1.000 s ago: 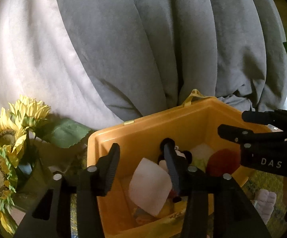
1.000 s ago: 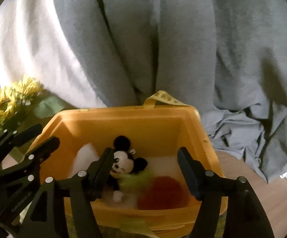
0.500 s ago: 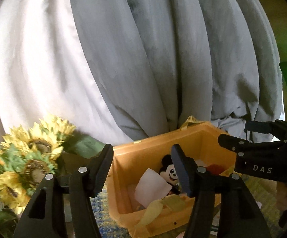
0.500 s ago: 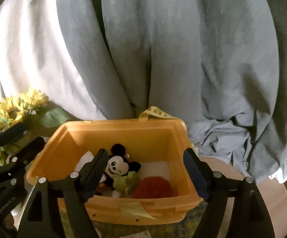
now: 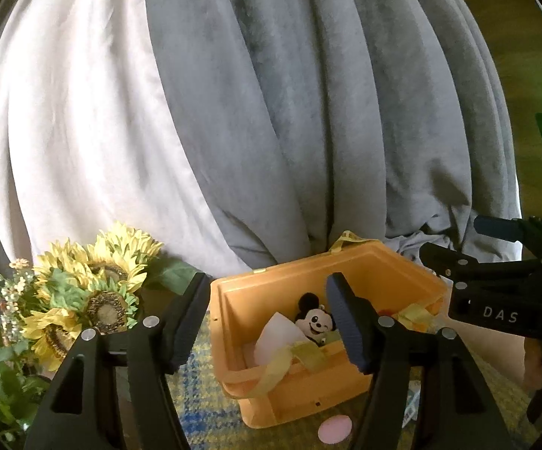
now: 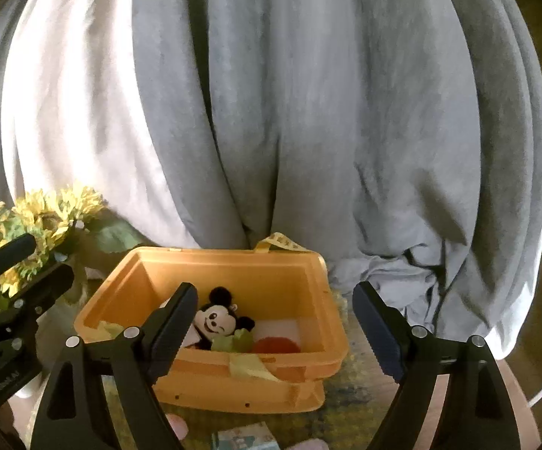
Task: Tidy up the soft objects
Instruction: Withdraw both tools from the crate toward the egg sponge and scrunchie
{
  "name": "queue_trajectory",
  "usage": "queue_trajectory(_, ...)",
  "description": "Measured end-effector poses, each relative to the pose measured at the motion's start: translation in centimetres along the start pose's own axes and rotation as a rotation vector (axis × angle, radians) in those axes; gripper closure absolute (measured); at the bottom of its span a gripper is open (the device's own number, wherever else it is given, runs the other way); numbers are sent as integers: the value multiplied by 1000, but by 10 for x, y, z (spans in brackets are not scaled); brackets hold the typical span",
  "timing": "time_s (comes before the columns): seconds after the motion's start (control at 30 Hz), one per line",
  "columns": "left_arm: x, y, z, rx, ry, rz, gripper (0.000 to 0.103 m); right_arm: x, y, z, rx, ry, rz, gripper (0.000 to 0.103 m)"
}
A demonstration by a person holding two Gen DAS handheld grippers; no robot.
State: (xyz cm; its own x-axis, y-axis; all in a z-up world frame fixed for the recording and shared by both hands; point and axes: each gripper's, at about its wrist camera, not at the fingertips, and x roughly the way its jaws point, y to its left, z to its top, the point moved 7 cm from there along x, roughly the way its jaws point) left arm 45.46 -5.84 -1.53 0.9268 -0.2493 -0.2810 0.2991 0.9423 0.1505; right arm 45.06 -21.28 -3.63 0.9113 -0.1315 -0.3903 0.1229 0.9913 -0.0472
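While both grippers, left (image 5: 269,318) and right (image 6: 274,328), hover empty with jaws wide, next pickup looks due. Approach the flat pink pad (image 5: 334,428) low, clear of the orange plastic bin (image 6: 289,384) holding the black-and-white mouse plush (image 6: 216,318).

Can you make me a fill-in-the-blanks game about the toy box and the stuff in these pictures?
1. The mouse plush lies inside the ____ box.
2. The flowers beside the box are ____.
3. Both grippers, left and right, are ____ and hold nothing.
4. The fuzzy ball in the box is ____.

Missing words: orange; sunflowers; open; red
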Motion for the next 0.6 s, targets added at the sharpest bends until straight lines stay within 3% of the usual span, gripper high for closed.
queue_trajectory(0.3,-26,-8,-5,-8,5,-9,33,-27,-2,-9,-6,-7,-13,18)
queue_trajectory(0.6,-41,-15,-24,-25,54,-14,31,-44,-4,-33,12,42,-8,18)
